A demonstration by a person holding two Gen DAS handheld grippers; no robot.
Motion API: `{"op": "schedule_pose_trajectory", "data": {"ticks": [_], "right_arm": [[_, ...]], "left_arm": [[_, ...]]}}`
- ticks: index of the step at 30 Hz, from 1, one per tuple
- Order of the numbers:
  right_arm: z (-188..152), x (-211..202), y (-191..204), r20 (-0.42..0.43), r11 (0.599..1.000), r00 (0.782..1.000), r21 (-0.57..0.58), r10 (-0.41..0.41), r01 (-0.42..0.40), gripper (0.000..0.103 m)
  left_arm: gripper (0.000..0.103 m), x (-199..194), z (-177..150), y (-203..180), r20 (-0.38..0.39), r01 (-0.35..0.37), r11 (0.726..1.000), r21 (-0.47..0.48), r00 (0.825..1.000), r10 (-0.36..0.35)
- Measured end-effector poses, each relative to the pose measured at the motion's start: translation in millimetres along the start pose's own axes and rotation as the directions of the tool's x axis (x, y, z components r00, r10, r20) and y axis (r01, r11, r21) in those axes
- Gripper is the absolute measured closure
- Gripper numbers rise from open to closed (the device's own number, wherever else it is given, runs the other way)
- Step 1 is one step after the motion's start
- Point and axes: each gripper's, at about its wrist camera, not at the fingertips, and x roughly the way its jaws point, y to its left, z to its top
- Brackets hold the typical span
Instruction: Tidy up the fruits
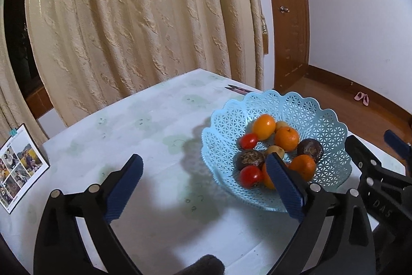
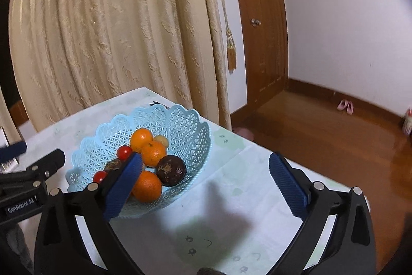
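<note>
Left tongs (image 1: 203,187): my jaws wide apart, nothing between the pads, only bare tabletop under the gap. Right pad overlaps the basket's near rim in view; contact can't be judged.
Right tongs (image 2: 206,184): also spread wide, nothing gripped. Left pad sits in front of the basket's near side, right pad over bare cloth.
Basket (image 1: 332,120): light blue lattice bowl with scalloped rim, on the table toward its far right corner.
Fruit: all inside the basket, piled together. Three oranges, one at the back (image 1: 264,126), one mid (image 1: 286,138), one at the front (image 1: 303,166). Two small red tomatoes (image 1: 249,141) on the left side. Two dark brown wrinkled fruits (image 1: 310,149), one each side. Small yellowish ones (image 1: 275,151) wedged between, kind unclear.
Table (image 1: 154,120): pale cloth with faint green prints, otherwise bare in the middle.
Photo card (image 1: 20,166): propped at the table's left edge, well apart from the basket.
Dark small item (image 1: 238,89): at the far edge just behind the basket, can't identify.
Background: cream curtain (image 1: 134,17), wooden door (image 2: 260,25), pink slippers (image 2: 345,106) on the floor by the wall.
</note>
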Motion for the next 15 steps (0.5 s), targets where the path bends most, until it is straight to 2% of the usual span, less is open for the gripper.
{"op": "schedule_pose_trajectory", "data": {"ticks": [6, 15], "right_arm": [[-2, -5, 15, 0.0, 0.997, 1.0, -0.066, -0.025, 0.025, 0.003], [-1, -7, 19, 0.008, 0.996, 0.999, -0.086, -0.034, 0.035, 0.003]], "left_arm": [[0.005, -6, -1, 6, 0.02, -0.038, 0.999, 0.0, 0.999, 0.038], [0.005, -8, -2, 10, 0.02, -0.075, 0.997, -0.015, 0.997, 0.075]]}}
